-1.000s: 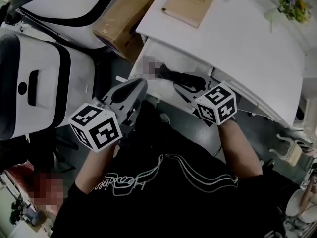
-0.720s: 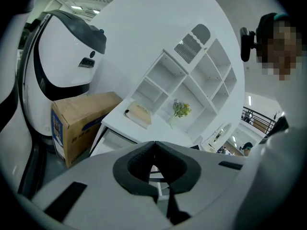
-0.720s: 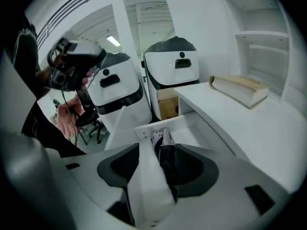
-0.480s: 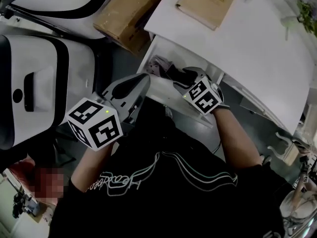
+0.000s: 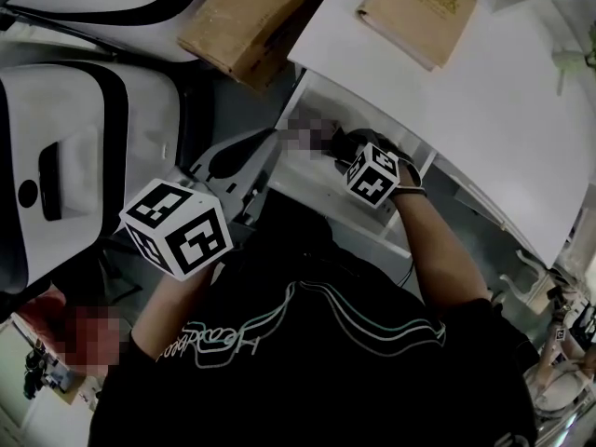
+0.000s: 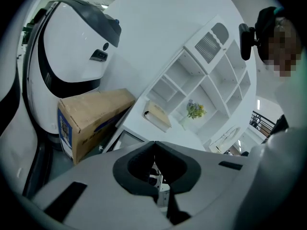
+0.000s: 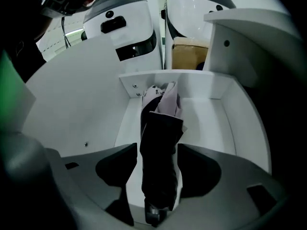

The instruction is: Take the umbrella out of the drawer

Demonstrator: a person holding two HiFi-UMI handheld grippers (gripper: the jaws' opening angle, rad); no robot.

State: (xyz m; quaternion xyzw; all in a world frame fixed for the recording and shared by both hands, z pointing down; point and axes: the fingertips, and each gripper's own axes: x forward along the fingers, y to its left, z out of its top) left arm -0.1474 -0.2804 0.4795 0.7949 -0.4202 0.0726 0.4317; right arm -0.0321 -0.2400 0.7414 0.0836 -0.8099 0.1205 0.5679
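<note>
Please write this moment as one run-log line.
step: pre-grasp of umbrella | right gripper: open, jaws just opened wider, astride umbrella in drawer, not gripping | left gripper: shut, empty

Umbrella (image 7: 160, 123): dark matt cloth, with paler lilac folds at its 12 o'clock end.
Drawer (image 7: 211, 123): smooth white board with a faint sheen.
Surface (image 5: 484, 110): smooth, white, matt.
Box (image 5: 247, 17), at 11 o'clock from the drawer in the head view: brown matt cardboard.
Book (image 5: 419, 3): tan matt cover.
Left claw (image 6: 153, 143): smooth grey plastic with black matt pads.
</note>
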